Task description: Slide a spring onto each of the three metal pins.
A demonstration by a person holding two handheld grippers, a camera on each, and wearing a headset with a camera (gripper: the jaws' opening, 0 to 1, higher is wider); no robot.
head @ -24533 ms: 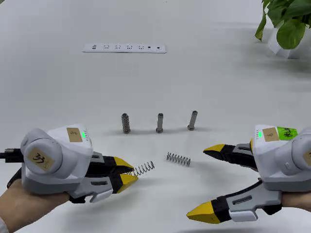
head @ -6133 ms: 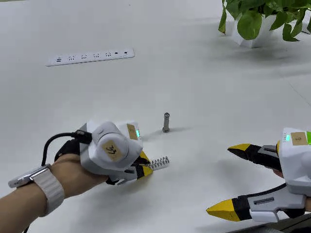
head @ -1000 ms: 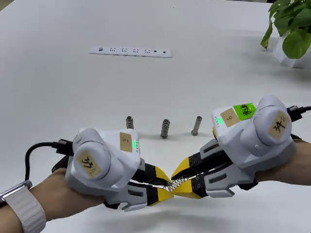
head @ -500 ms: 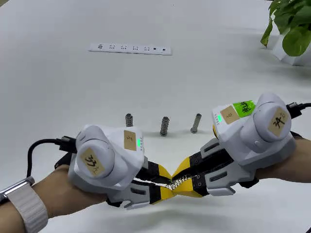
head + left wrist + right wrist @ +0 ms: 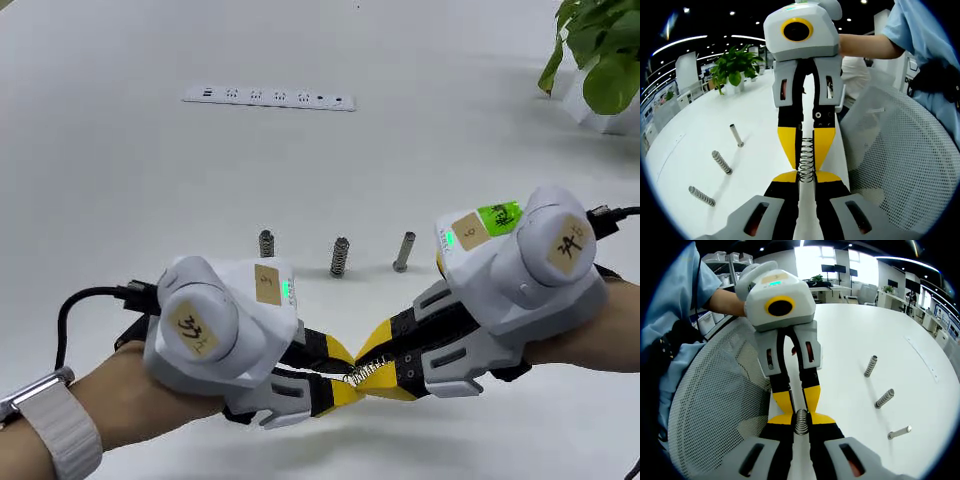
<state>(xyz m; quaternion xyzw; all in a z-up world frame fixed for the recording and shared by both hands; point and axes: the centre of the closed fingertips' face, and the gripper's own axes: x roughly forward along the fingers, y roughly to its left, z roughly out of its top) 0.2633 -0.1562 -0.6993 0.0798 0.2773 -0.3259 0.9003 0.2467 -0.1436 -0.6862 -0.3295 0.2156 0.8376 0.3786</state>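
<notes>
Left gripper (image 5: 801,177) still on spring (image 5: 806,152)

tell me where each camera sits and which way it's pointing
Head view: on the headset, looking forward and down at the bench; both forearms, left tool and right tool show, meeting on a spring.
Left gripper view: on the left tool, looking along its jaws at the right tool and the person's blue shirt.
Right gripper view: on the right tool, facing the left tool and the shirt.
Shared: both gripper views see the spring and the bare pin.
</notes>
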